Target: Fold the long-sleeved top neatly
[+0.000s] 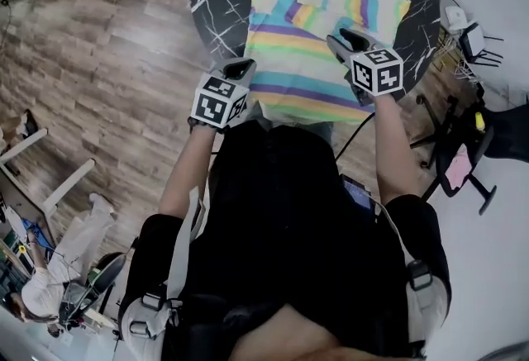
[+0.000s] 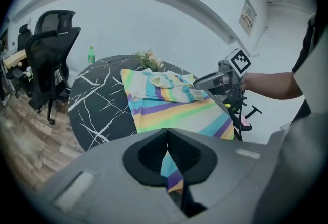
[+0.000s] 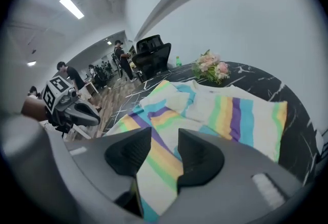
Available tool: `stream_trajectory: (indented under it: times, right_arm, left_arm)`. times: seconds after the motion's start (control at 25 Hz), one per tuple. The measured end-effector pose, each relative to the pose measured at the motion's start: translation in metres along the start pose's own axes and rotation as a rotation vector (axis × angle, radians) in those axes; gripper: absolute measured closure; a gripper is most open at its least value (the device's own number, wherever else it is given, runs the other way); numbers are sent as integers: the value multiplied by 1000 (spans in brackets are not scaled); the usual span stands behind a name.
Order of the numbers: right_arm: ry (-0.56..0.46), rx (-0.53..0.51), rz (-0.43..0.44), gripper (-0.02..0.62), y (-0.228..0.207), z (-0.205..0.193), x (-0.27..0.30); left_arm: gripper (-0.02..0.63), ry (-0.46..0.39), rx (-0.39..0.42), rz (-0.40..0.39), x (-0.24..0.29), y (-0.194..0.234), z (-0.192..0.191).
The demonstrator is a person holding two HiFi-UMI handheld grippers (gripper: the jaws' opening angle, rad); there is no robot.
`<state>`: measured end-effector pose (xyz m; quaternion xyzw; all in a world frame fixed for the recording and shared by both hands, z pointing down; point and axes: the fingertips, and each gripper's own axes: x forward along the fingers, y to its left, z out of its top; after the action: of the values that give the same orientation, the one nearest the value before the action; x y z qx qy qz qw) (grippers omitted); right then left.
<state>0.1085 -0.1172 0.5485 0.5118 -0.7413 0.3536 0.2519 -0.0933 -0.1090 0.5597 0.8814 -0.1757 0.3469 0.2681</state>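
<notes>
— Two grippers are to be accounted for. How is the left gripper [image 1: 239, 68] found?

— It is held at the near left side of the table [image 1: 213, 8], right against the left edge of the top [image 1: 306, 70]. Its jaws are seen closed, tip against tip. A sliver of striped cloth is shown in the slot behind the tips. Whether any cloth is pinched cannot be told.

— And the right gripper [image 1: 345, 41]?

— It is held over the right half of the top, toward the table's near right side. Its jaws are set moderately apart. Only the striped cloth lying below is seen through the gap, and no pad is seen pressed on it.

— Where is the top laid?

— It is spread flat across the middle of the table, with the collar toward the far edge and the hem at the near edge. Both sleeves are folded in over the chest.

— What else is noted round the table?

— A small bunch of flowers [image 3: 211, 70] is set at the far edge, just beyond the collar. A green bottle [image 2: 91, 55] is seen at the far rim. Whether it is stood on the table cannot be told. A black office chair [image 2: 51, 59] is stood on the wooden floor [image 1: 99, 62] beside the table.
</notes>
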Motion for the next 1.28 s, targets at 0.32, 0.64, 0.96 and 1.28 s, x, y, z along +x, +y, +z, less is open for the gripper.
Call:
stream_trajectory:
  times: [0.32,0.64,0.96,1.28]
  right_arm:
    - [-27,49,-50,434,14,-52,-45]
    - [-64,87,-71,434,19,-114,-97]
    - [-34,200,-146,436,13,-197,-145]
    - [-37,307,-173,416,-1,-259,-147]
  left_arm:
    - [595,-4,9,24,-19,-15,-28]
    - [586,-3,-2,58,-31,-50,-67]
    - [529,19,-75,102,-39,-46,-117]
    - [379,-39,-147,35,-1,-26,-138]
